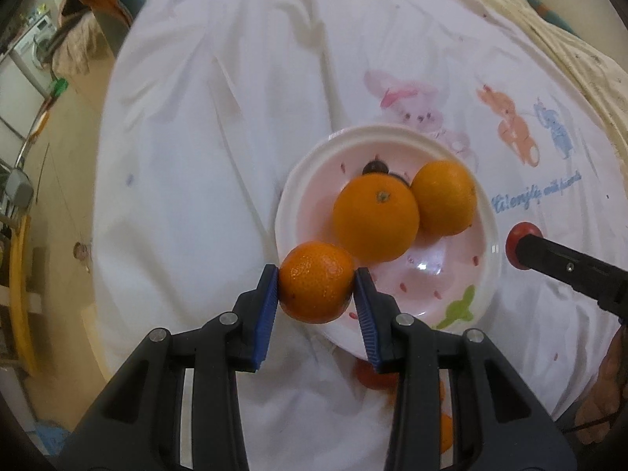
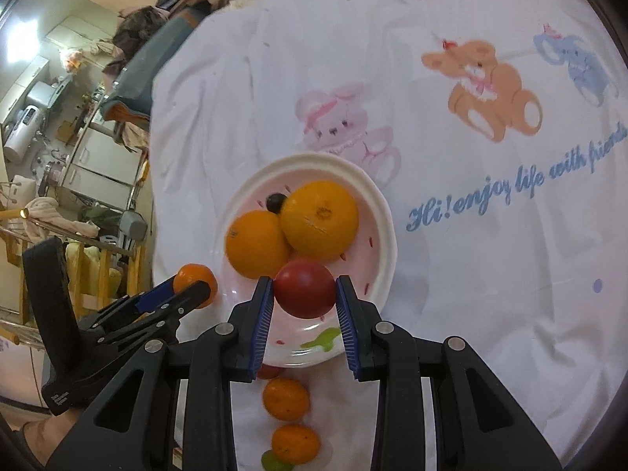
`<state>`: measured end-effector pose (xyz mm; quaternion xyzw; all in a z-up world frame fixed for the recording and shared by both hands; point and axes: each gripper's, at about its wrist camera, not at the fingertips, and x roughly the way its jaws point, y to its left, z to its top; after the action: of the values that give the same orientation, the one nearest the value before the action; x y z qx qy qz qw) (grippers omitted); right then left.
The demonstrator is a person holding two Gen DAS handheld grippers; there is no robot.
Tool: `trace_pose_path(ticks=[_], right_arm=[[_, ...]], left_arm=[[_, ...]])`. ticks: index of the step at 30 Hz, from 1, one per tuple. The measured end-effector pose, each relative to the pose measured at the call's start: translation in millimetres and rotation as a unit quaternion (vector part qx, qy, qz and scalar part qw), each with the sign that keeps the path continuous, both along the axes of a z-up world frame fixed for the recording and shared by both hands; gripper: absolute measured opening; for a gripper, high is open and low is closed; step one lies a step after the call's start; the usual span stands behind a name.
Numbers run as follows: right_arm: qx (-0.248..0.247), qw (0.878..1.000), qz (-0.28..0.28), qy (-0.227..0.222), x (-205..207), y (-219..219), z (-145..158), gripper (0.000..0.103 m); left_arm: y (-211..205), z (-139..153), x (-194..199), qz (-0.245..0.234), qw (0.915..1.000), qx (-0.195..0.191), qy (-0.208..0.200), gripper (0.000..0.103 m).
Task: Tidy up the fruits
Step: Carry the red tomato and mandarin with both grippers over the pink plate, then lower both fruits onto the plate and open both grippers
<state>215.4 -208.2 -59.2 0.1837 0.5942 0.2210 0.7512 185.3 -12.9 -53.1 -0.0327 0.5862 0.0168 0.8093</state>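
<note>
Dark fruit [image 1: 373,166] — half-hidden behind oranges [image 1: 376,219]

White cartoon-printed cloth [image 2: 451,274] under a pink plate [image 2: 386,235], two mandarins [image 2: 285,398] beside its near rim.

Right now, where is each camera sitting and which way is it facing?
Left wrist: rides the left gripper, looking forward and down along its fingers at the mandarin they clamp, over the plate rim; the right gripper's black finger shows at right.
Right wrist: rides the right gripper, looking down along its fingers at the tomato they clamp over the plate; the left gripper and mandarin show at lower left.
Shared: the plate, two big oranges, a dark grape, the printed white cloth.
</note>
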Motion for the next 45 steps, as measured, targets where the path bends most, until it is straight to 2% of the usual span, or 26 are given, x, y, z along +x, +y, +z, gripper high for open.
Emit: trace_pose_path(ticks=[4,8,16,26,31,32,34,37,39,43,45], right_arm=[[-0.005,1.0,0.0,0.013,0,1,-14,0.034],[-0.002,1.0,0.001,0.005,0,0,-15,0.035],[-0.007,0.999,-0.01,0.03,2,-9,-34,0.035],[0.002,0.999,-0.014,0.031,3,-9,-34,0.036],[0.014,1.0,-0.017,0.018,3,-10,-28,0.038],[0.014,1.0,-0.017,0.014,4,-9,-26,0.04],[0.015,1.0,-0.019,0.005,4,-9,-23,0.058],[0.016,1.0,-0.022,-0.003,5,-10,-19,0.059],[0.018,0.999,-0.03,-0.006,6,-14,-18,0.062],[0.017,0.999,-0.051,-0.011,8,-22,-15,0.083],[0.021,0.998,-0.054,-0.011,7,-24,-13,0.086]], left_arm=[[-5,-9,1,-0.006,1.0,-0.001,0.005,0.035],[-3,-14,5,0.004,0.9996,-0.022,0.018,0.035],[-12,-19,7,-0.007,0.9995,-0.019,0.023,0.035],[-14,-20,9,-0.015,0.9994,-0.017,0.025,0.037],[-15,-21,10,-0.014,0.9993,-0.02,0.027,0.038],[-16,-21,9,-0.017,0.9992,-0.026,0.026,0.047],[-18,-18,8,-0.024,0.9991,-0.033,0.015,0.064],[-23,-13,7,-0.038,0.9991,-0.019,-0.002,0.076],[-25,-12,6,-0.043,0.9989,-0.017,-0.007,0.079],[-24,-8,5,-0.043,0.9987,-0.018,-0.018,0.08],[-22,-3,4,-0.041,0.9985,-0.014,-0.033,0.08]])
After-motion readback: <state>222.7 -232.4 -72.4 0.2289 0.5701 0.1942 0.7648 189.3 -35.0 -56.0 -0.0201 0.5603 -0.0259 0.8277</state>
